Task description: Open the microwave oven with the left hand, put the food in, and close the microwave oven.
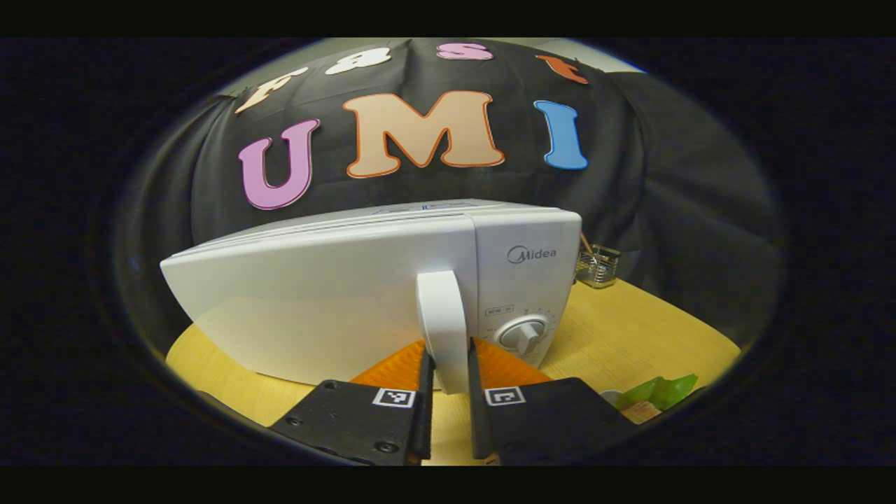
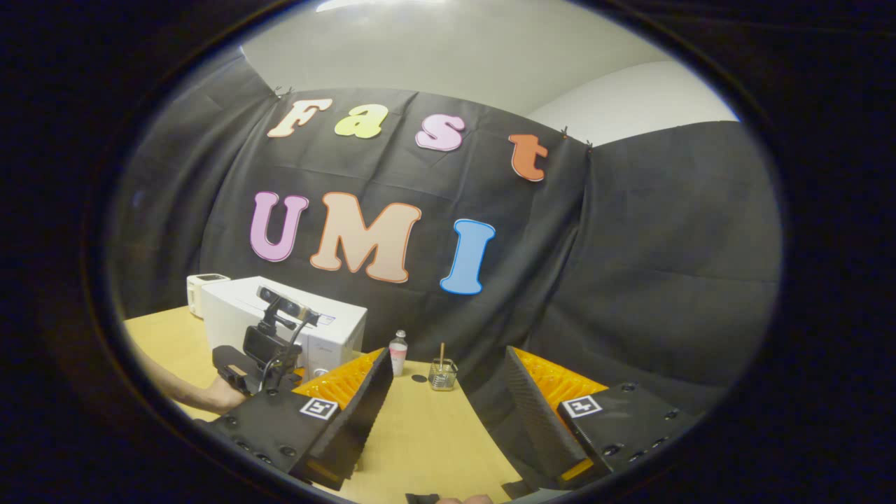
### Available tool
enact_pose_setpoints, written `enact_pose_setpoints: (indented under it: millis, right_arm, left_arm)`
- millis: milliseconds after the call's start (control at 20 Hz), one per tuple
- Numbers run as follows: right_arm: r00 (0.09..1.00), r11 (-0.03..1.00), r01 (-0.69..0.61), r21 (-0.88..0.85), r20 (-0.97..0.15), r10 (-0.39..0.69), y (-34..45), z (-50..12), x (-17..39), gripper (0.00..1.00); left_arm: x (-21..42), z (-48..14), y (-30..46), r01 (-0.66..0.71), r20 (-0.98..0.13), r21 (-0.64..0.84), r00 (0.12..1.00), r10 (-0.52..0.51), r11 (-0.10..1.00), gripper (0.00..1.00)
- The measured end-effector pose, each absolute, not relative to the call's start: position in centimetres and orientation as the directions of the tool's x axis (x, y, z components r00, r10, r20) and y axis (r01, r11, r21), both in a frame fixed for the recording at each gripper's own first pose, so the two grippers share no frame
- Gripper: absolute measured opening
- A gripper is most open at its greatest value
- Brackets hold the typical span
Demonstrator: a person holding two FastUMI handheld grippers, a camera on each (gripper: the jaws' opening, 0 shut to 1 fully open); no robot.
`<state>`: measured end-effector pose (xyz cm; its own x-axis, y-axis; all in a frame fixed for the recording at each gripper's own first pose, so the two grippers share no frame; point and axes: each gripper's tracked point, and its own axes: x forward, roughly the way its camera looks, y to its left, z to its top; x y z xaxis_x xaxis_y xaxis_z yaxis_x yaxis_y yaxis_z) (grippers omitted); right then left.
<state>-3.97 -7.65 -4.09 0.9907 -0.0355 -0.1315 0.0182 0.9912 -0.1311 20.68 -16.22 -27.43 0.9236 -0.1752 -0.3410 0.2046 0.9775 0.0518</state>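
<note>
Microwave oven (image 1: pixel 364 294) fills the middle of the left gripper view, a white box standing on the light wooden table (image 1: pixel 630 336); its door is swung a little way out from the body, so that the door's face slants off to the left while the control panel with its round dial (image 1: pixel 523 334) sits just right of the door's edge; the vertical white door handle (image 1: pixel 442 329) stands between the two fingers of the left gripper (image 1: pixel 448 371), which are drawn close in on either side of it and appear to press on it (the contact itself is partly hidden by the handle's lower end); right of the microwave oven, farther back, a small wire holder (image 1: pixel 596 266) stands on the table; nearer, at the lower right of the microwave oven, a green leafy piece of food (image 1: pixel 661 390) lies on a plate whose rim barely shows.

Right gripper view: the microwave oven (image 2: pixel 322 329) stands far off to the left on the table (image 2: pixel 427 427); the left gripper (image 2: pixel 269 350), with its camera on top, is just in front of the oven, with a forearm (image 2: pixel 189 392) behind it; a small bottle (image 2: pixel 398 353) and a glass jar (image 2: pixel 442 374) stand right of the microwave oven; the right gripper (image 2: pixel 448 392) is spread wide apart and grips nothing, hanging above the table.
</note>
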Motion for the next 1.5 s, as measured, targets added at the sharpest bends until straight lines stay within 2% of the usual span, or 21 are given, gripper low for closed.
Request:
enact_pose_setpoints:
  millis: [50, 100, 250, 450, 500, 600, 800, 900, 1100, 1350, 1500]
  right_arm:
    - [0.991, 0.992, 0.019, -0.127, -0.132, -0.035, -7.7, -4.1, -4.0, 0.97]
    - [0.991, 0.992, 0.020, -0.126, -0.131, -0.037, -7.8, -4.0, -4.1, 1.00]
    - [0.991, 0.992, 0.022, -0.125, -0.129, -0.038, -8.0, -4.0, -4.0, 0.97]
    - [0.993, 0.996, 0.006, -0.094, -0.121, -0.017, -7.5, -3.6, -3.9, 0.99]
    - [0.993, 0.995, 0.005, -0.095, -0.118, -0.017, -7.5, -3.7, -3.7, 0.97]
    - [0.994, 0.995, 0.009, -0.097, -0.106, -0.019, -7.5, -3.7, -3.5, 0.97]
    - [0.993, 0.998, -0.020, -0.066, -0.120, 0.012, -5.9, -5.2, -2.5, 0.99]
    - [0.992, 0.997, -0.046, -0.058, -0.121, 0.039, -4.8, -5.6, -1.7, 0.97]
    - [0.984, 0.993, -0.118, -0.028, -0.139, 0.113, -1.4, -7.0, -0.3, 0.97]
    - [0.973, 0.980, -0.197, -0.005, -0.124, 0.194, 2.3, -6.7, 1.1, 0.97]
    - [0.963, 0.973, -0.231, 0.001, -0.139, 0.229, 4.1, -7.4, 1.1, 0.97]
  left_arm:
    - [20.6, -27.4, -16.3, 0.232, -0.336, 0.042, 0.919, -0.205, 0.972, 0.17]
    - [20.7, -27.1, -16.4, 0.247, -0.328, 0.018, 0.917, -0.228, 0.969, 0.11]
    - [20.6, -27.6, -16.3, 0.263, -0.367, 0.009, 0.898, -0.241, 0.965, 0.02]
    - [19.5, -27.7, -16.2, 0.278, -0.408, -0.033, 0.873, -0.267, 0.960, 0.02]
    - [17.7, -28.2, -15.9, 0.290, -0.440, -0.054, 0.852, -0.283, 0.956, 0.00]
    - [14.5, -26.8, -15.0, 0.339, -0.388, -0.042, 0.861, -0.328, 0.940, 0.03]
    - [6.2, -27.5, -10.9, 0.353, -0.439, -0.081, 0.827, -0.351, 0.932, 0.03]
    - [3.6, -27.2, -8.5, 0.325, -0.442, -0.084, 0.835, -0.328, 0.942, 0.00]
    - [-1.1, -27.3, -3.1, 0.217, -0.463, -0.072, 0.857, -0.225, 0.974, 0.01]
    - [-4.8, -27.3, 4.2, 0.038, -0.484, -0.055, 0.873, -0.060, 0.998, 0.02]
    - [-6.5, -27.4, 10.0, -0.119, -0.489, -0.077, 0.870, 0.067, 0.990, 0.02]
